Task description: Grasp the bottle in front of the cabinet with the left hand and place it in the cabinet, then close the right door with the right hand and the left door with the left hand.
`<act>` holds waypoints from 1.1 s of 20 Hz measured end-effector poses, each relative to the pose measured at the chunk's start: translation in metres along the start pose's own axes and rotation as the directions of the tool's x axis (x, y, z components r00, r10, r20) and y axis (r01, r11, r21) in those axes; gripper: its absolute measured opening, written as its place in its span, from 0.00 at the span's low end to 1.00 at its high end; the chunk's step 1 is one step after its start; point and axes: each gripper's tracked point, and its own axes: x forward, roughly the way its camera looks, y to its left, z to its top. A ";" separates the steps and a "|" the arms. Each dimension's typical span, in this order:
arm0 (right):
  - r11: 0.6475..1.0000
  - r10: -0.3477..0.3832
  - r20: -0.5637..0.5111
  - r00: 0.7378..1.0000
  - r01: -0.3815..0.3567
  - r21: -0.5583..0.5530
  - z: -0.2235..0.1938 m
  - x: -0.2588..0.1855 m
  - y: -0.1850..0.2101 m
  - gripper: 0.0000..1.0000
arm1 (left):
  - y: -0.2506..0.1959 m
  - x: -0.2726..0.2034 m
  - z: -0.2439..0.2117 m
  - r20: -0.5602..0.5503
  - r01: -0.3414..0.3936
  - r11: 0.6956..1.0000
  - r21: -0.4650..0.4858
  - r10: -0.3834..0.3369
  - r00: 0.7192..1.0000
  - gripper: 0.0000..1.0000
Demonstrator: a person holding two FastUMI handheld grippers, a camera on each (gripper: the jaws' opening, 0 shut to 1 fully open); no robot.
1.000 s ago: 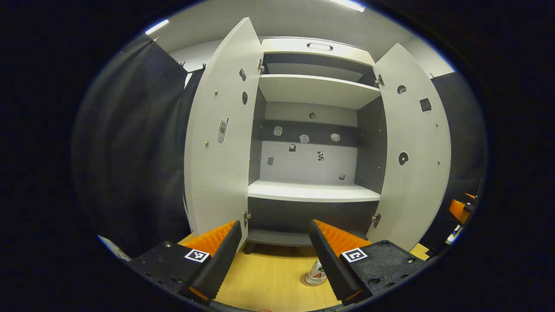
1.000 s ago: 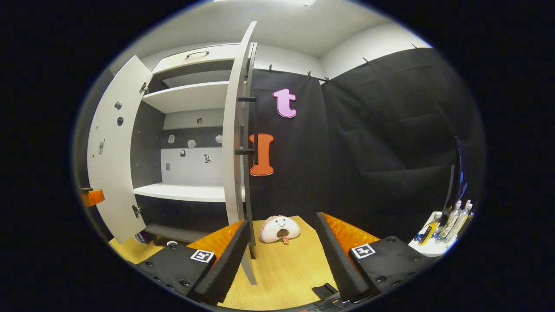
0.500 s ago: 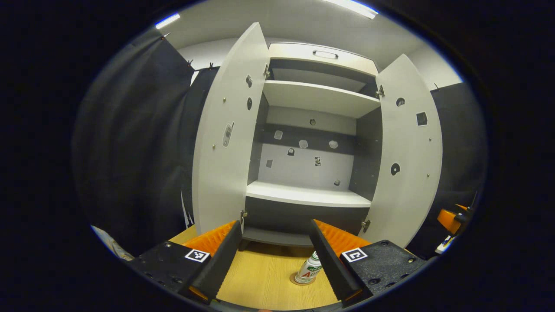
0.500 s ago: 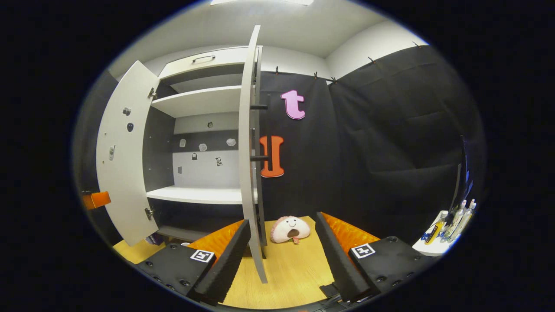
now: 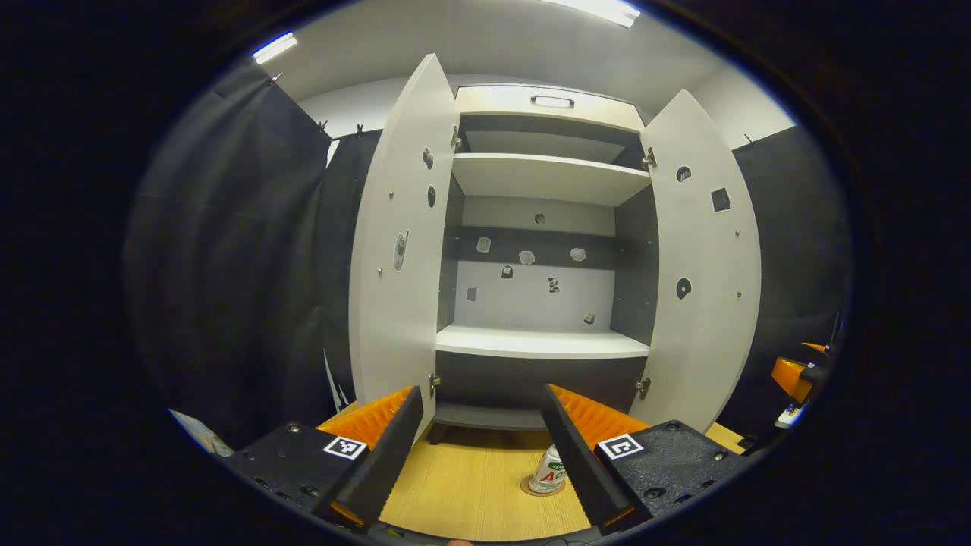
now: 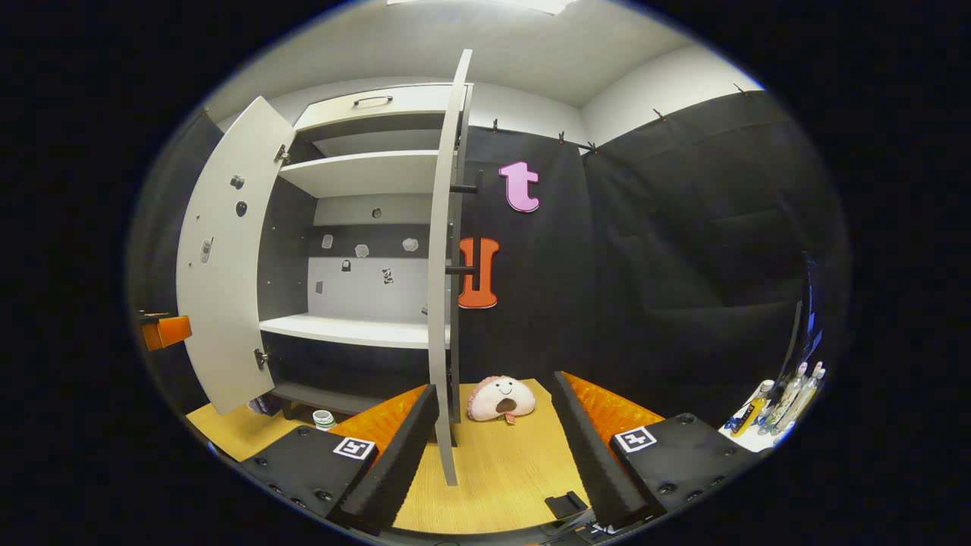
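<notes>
The cabinet [image 5: 542, 343] stands on a wooden table with both doors swung wide and its shelves bare. A small white bottle [image 5: 548, 474] with a green and red label stands upright on a round coaster in front of it. It is low in the left gripper view, partly hidden behind one finger. My left gripper [image 5: 479, 390] is open and short of the bottle, holding nothing. My right gripper [image 6: 494, 383] is also open, facing the thin edge of the right door [image 6: 440, 303] and its dark handle [image 6: 463, 227]. The bottle's cap [image 6: 324, 418] peeks above the finger base.
A plush toy [image 6: 501, 398] lies on the table just right of the right door. The left door [image 6: 227, 250] juts out towards me. Several bottles [image 6: 781, 394] stand on a white side table at far right. A small black object [image 6: 565, 504] lies by my right finger.
Both grippers have drawn back a little from the cabinet, staying open. More of the bottle shows in the left gripper view, and its cap has come into sight in the right gripper view.
</notes>
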 end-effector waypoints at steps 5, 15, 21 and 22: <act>1.000 -0.009 -0.013 1.000 0.009 -0.020 -0.002 -0.003 -0.010 0.90 | -0.050 0.022 -0.033 -0.001 0.098 0.995 -0.034 -0.098 0.995 0.95; 0.998 -0.065 -0.045 0.997 0.063 -0.026 -0.012 -0.003 -0.014 0.90 | -0.108 0.080 -0.149 -0.094 0.215 0.973 -0.084 -0.223 0.970 0.96; 0.995 -0.093 -0.073 0.993 0.091 -0.039 -0.015 -0.004 -0.023 0.99 | -0.120 0.109 -0.201 -0.141 0.230 0.972 -0.055 -0.235 0.962 0.96; 0.995 -0.097 -0.076 0.992 0.095 -0.033 -0.016 -0.004 -0.024 0.90 | -0.121 0.114 -0.209 -0.148 0.231 0.972 -0.053 -0.236 0.960 0.96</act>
